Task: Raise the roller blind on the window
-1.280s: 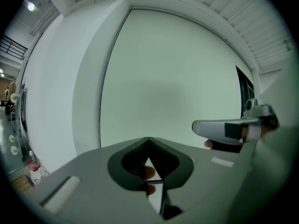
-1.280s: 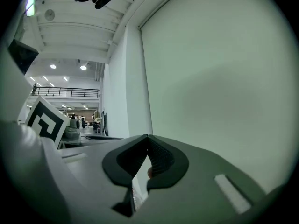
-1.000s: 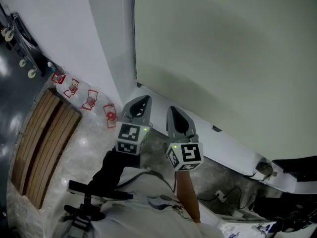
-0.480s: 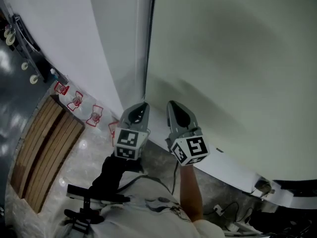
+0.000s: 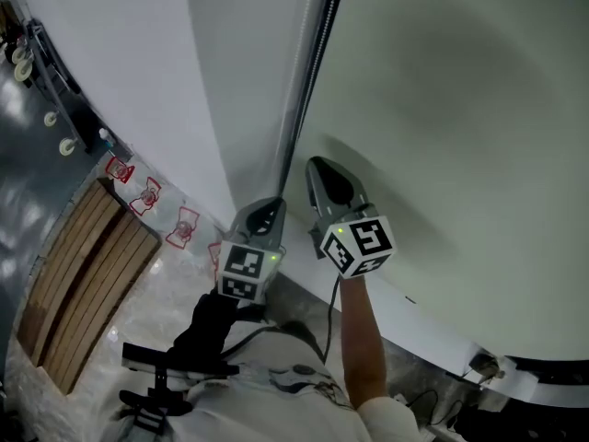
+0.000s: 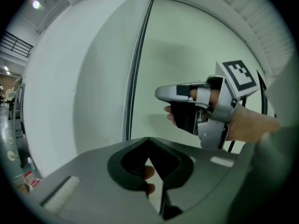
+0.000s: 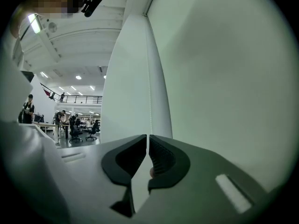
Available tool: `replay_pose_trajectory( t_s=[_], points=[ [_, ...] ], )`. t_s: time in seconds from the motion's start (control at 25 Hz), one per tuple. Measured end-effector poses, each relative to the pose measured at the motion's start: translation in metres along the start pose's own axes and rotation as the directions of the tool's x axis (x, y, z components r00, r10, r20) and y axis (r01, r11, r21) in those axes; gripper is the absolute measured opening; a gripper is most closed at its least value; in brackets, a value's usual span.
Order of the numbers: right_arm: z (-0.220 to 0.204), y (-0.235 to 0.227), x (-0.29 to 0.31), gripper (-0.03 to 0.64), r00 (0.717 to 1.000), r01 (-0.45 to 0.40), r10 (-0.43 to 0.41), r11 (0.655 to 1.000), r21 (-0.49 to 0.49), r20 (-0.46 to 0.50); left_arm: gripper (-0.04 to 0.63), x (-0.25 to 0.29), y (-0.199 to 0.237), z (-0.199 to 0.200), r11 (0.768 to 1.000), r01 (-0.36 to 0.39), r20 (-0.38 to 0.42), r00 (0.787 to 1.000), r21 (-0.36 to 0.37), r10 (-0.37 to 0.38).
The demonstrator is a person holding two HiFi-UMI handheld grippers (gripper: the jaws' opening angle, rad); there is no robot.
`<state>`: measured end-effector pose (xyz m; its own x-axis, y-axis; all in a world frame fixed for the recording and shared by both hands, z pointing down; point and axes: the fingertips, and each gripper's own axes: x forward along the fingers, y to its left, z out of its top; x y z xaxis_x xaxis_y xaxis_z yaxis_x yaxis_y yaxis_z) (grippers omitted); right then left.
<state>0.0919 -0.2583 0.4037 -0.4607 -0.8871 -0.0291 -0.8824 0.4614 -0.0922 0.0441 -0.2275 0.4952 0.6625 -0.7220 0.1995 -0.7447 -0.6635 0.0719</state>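
The pale roller blind (image 5: 460, 109) hangs lowered over the window at the right. Its bead chain (image 5: 301, 90) runs down the blind's left edge beside the white pillar (image 5: 212, 81). My right gripper (image 5: 322, 164) is held up against the blind, just right of the chain; its jaws have just been opening and stand a narrow slit apart (image 7: 147, 136), with nothing between them. My left gripper (image 5: 270, 203) sits lower and to the left, shut and empty (image 6: 148, 139). In the left gripper view the right gripper (image 6: 161, 93) shows in front of the blind (image 6: 187, 55), with the chain (image 6: 133, 78) to its left.
A wooden slatted bench (image 5: 83, 265) lies on the floor at the left. Several red-labelled bottles (image 5: 147, 196) stand along the wall's base. The white window sill (image 5: 442, 339) runs below the blind. A dark rack (image 5: 37, 53) stands at the far left.
Both grippers have moved up toward the blind's left edge. The right one has risen higher and now sits close beside the chain; the left trails below it.
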Motion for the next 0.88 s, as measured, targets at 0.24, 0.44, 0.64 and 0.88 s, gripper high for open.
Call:
replay_pose_trajectory(
  t_s=[0.24, 0.44, 0.64, 0.88],
  points=[
    [0.007, -0.009, 0.040, 0.054, 0.992, -0.122, 0.120, 0.991, -0.059, -0.044, -0.002, 0.011, 0.004, 0.009, 0.999, -0.032, 0.010, 0.999, 0.010, 0.032],
    [0.000, -0.009, 0.089, 0.137, 0.957, -0.280, 0.274, 0.958, -0.062, -0.092, -0.002, 0.010, 0.021, 0.010, 0.997, -0.066, 0.019, 0.998, 0.037, 0.066],
    [-0.004, -0.001, 0.119, 0.173, 0.893, -0.443, 0.437, 0.896, -0.039, -0.111, -0.002, 0.004, 0.040, 0.006, 0.993, -0.110, 0.018, 0.994, 0.033, 0.110],
    [-0.005, 0.021, 0.121, 0.142, 0.728, -0.677, 0.674, 0.736, 0.021, -0.124, -0.002, -0.007, 0.052, -0.001, 0.991, -0.132, 0.021, 0.991, 0.032, 0.132]
  ],
)
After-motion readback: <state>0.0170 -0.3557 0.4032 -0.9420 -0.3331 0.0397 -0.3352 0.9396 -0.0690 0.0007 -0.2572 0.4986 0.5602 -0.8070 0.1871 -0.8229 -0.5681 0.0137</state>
